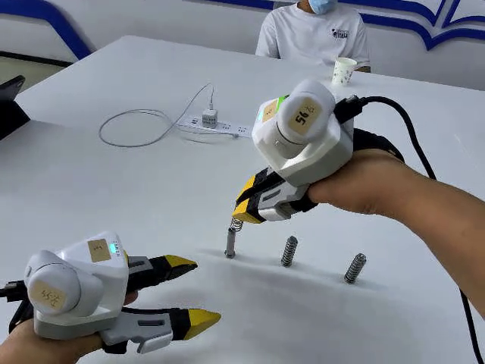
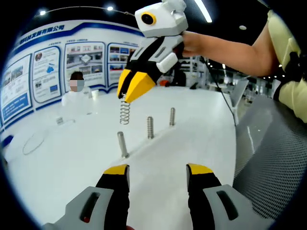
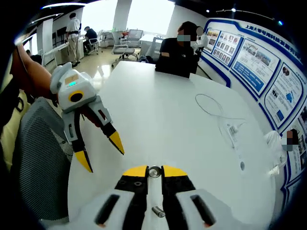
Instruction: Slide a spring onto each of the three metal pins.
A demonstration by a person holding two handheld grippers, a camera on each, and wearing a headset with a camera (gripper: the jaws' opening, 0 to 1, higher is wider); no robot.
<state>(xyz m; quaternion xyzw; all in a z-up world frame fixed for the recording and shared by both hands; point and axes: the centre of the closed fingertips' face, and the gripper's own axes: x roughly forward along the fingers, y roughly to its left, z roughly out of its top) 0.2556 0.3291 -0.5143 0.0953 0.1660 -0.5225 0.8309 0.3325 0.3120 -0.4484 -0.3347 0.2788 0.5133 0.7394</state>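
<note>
The right gripper (image 1: 246, 208) is closed on the top of a spring (image 1: 236, 224), which hangs down from its yellow tips. The spring's lower end is just above the top of a bare metal pin (image 1: 230, 243) that stands upright on the white worktop (image 1: 114, 197). In the left gripper view a small gap shows between spring and pin. In the right gripper view the spring appears end-on between the nearly shut jaws.

The bare pin is the leftmost of a row of three. The second pin (image 1: 289, 251) and the third pin (image 1: 355, 268) each have a spring around them.

The left gripper (image 1: 195, 292) is held low near the worktop's near edge, to the left of the row. Its jaws are wide apart and hold nothing.

Toward the far edge lie a white power strip (image 1: 212, 121) with a looped cable (image 1: 132, 129), and a paper cup (image 1: 343, 70) stands in front of a seated person (image 1: 311, 34).
</note>
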